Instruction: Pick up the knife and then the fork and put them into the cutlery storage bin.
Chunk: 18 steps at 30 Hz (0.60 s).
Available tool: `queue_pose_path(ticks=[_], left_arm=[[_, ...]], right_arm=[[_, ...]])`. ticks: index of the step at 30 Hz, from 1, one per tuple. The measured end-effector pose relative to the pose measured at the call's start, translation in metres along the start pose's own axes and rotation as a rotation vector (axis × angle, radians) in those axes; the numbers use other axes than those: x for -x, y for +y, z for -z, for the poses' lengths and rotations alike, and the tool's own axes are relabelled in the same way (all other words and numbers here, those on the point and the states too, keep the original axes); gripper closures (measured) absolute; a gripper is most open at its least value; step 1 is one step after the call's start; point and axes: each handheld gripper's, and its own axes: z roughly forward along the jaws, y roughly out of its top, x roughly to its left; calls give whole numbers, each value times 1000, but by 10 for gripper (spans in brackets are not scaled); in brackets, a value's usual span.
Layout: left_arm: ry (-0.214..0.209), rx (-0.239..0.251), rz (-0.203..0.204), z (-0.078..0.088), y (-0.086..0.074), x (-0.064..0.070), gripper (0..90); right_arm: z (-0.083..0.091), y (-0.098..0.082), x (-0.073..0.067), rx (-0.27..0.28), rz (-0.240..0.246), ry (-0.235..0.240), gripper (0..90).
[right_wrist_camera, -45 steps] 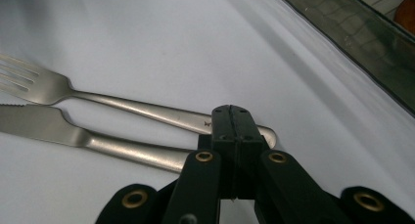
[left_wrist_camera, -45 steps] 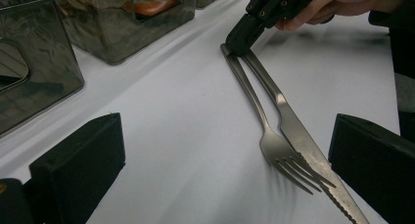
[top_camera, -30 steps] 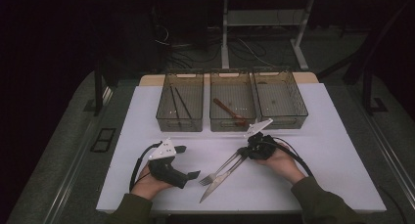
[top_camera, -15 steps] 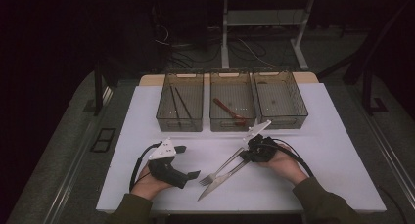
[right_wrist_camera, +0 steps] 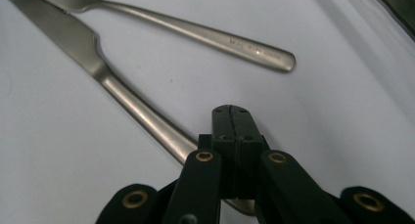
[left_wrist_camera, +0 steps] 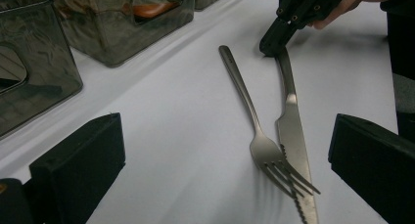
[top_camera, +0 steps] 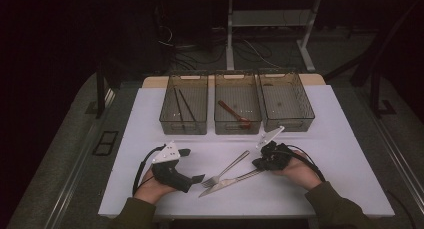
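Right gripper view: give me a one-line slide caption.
Shut black right gripper over the handle of a steel table knife, beside a steel fork on the white tabletop.

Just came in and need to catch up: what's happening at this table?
A person is working on cutlery with two handheld grippers. The right gripper is shut on the handle end of the knife, which lies on the white table beside a fork. The left gripper rests open nearby. Three bins stand behind; one holds a reddish spoon.
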Motion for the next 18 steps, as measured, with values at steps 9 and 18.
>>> queue_pose_path(ticks=[9, 18], left_arm=[[0, 0, -1, 0, 0, 0, 0], [0, 3, 1, 0, 1, -1, 0]], right_arm=[[8, -11, -3, -18, 7, 16, 889], [13, -18, -12, -41, 39, 40, 889]])
